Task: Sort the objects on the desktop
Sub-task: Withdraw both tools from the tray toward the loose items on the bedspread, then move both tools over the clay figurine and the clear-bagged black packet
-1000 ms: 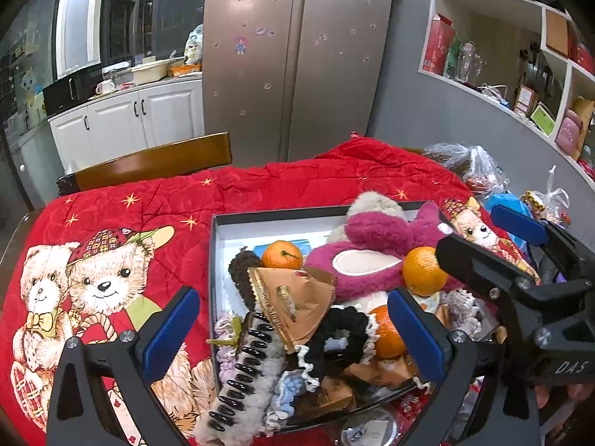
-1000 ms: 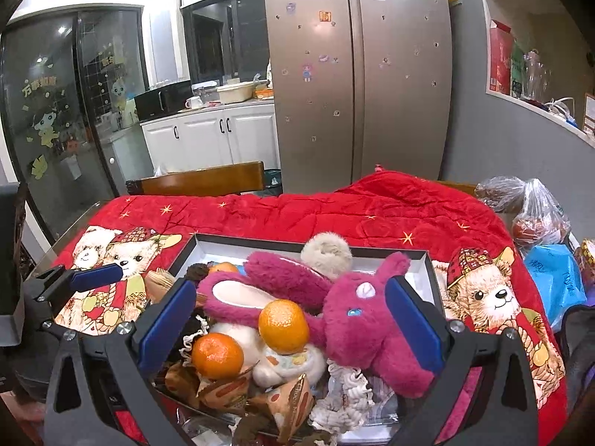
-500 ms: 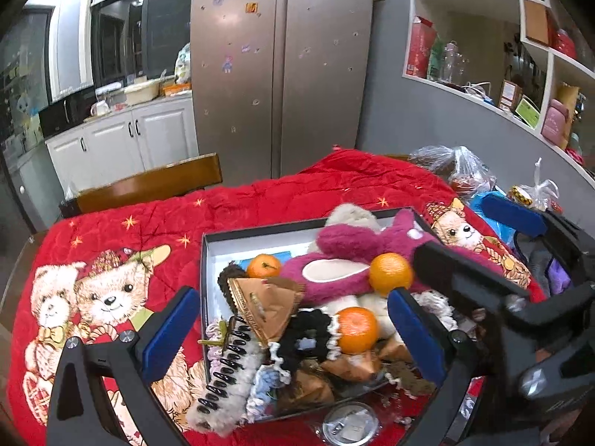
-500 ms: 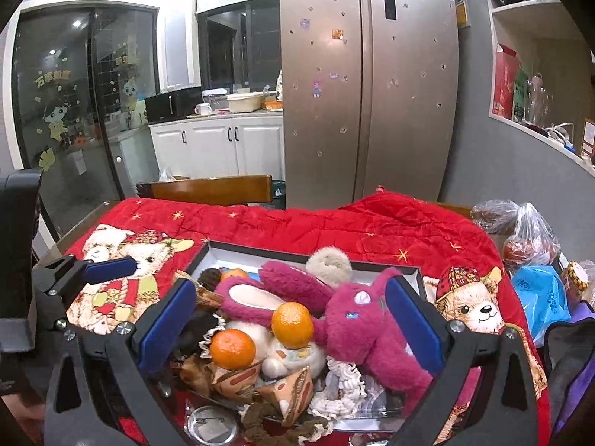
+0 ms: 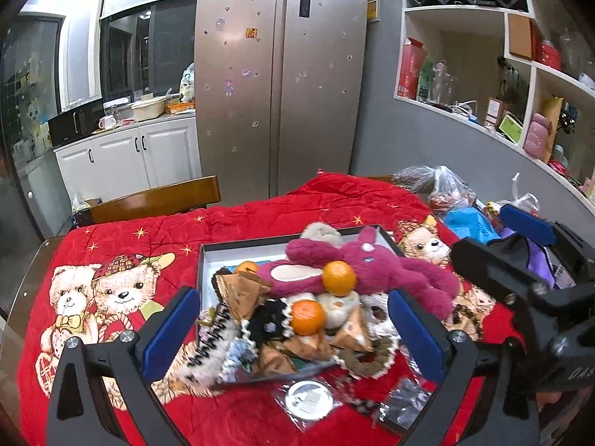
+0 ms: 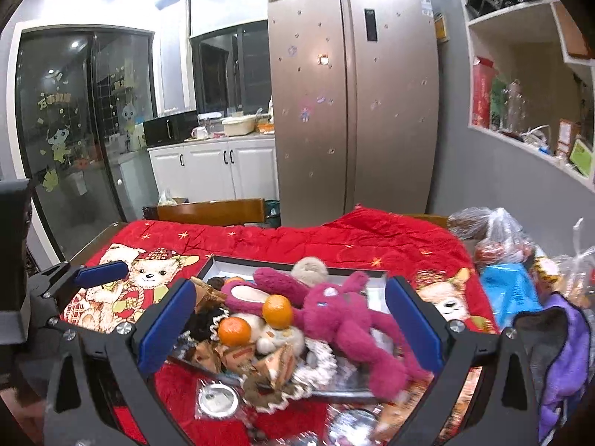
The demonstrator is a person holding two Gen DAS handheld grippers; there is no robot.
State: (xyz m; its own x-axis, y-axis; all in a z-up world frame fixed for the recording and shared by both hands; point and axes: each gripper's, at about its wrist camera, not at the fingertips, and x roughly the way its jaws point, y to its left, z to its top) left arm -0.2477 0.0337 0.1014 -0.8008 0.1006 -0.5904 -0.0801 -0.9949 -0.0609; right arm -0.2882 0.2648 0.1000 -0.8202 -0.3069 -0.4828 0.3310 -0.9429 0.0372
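A shallow dark-rimmed box (image 5: 202, 260) lies on the red bear-print blanket (image 5: 122, 245) that covers the desk, and serves here as landmark. Inside the box — heaped above its rim — lie a magenta plush rabbit (image 5: 375, 267), two oranges (image 5: 338, 278) at the middle of the pile, a third orange (image 5: 246, 267) toward the box's far left corner, brown paper packets (image 5: 238, 291) and a black scrunchie (image 5: 266, 321). A round tin in a clear bag (image 5: 308, 399) lies on the blanket just outside the box's near edge. The left claw (image 5: 293, 334) hangs over that near edge, jaws wide apart and holding nothing. The right claw (image 6: 290, 325) hangs over the same pile, jaws likewise spread and holding nothing. Plastic bags (image 6: 494, 230) sit beyond the box's right side.
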